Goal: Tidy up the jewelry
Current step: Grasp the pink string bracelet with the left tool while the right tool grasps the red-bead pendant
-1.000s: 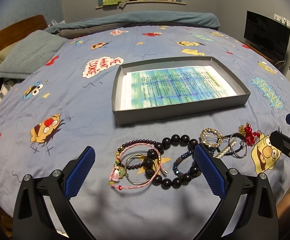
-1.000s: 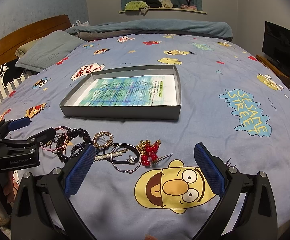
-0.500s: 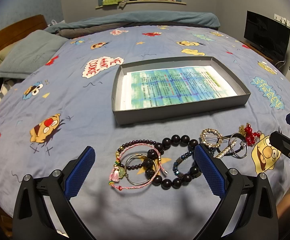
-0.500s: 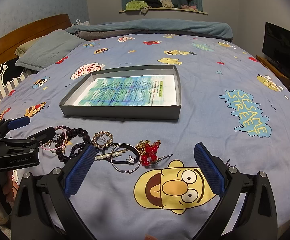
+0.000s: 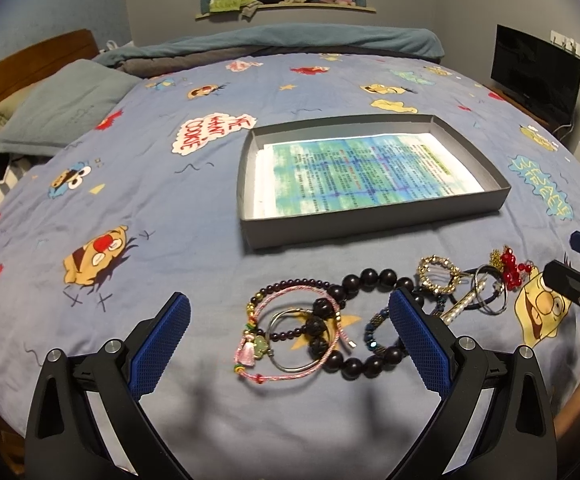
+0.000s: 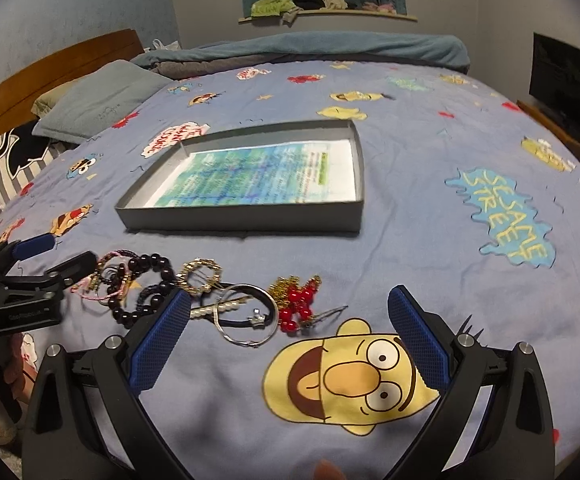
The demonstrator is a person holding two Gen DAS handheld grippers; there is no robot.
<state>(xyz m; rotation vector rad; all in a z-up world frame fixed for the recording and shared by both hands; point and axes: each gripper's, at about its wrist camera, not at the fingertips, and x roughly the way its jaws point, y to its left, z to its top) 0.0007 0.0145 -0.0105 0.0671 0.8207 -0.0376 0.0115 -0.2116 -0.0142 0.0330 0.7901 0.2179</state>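
A blue cartoon-print bedspread (image 5: pixel 169 208) stretches ahead of the gripper. Far ahead to the left, a grey-green pillow (image 5: pixel 61 108) lies against a wooden headboard (image 6: pixel 49 64). At the far end sits a rolled teal blanket (image 5: pixel 290 42), with a cluttered shelf (image 6: pixel 326 14) above. A black television (image 5: pixel 536 70) stands far right.

Each gripper, left (image 5: pixel 285 344) and right (image 6: pixel 287 342), has a black forked frame with silver round screws, two fingers (image 5: pixel 159 346) faced in blue knurled pads, and small pale lettering on the left one's side.
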